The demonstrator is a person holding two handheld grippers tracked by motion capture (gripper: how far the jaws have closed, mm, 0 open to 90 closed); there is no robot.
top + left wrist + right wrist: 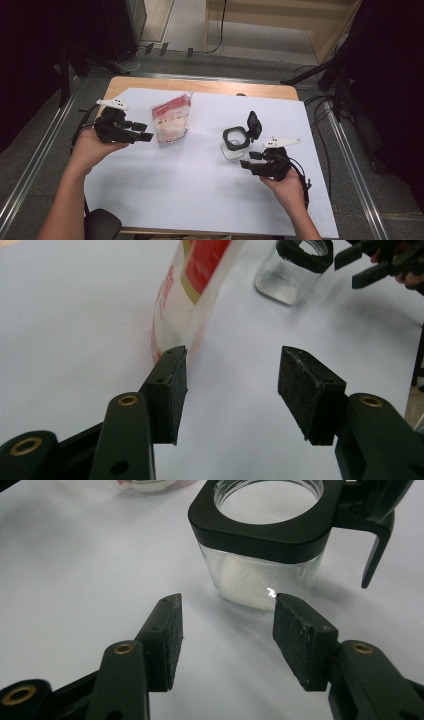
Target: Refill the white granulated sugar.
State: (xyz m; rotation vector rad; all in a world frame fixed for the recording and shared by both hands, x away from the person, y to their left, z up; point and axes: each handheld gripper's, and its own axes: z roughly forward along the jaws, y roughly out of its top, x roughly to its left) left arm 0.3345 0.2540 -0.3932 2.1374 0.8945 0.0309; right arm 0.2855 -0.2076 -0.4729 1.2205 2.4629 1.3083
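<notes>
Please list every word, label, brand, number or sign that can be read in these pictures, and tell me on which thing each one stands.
No text can be read.
Pouch: a red label with pale marks in the high view, too small and blurred to read; in the left gripper view red and gold print, cut off and illegible.
Jar: no lettering visible.
Paper: blank.

A light wooden worktop [260,90] is being covered almost wholly by a large white paper sheet [200,185], with a strip of wood being left bare along the far edge. A red-and-white plastic pouch [171,119] is being carried upright on the sheet's left part. A clear square glass jar [235,142], with its black hinged lid being held open, is being carried on the right part, well apart from the pouch.
</notes>
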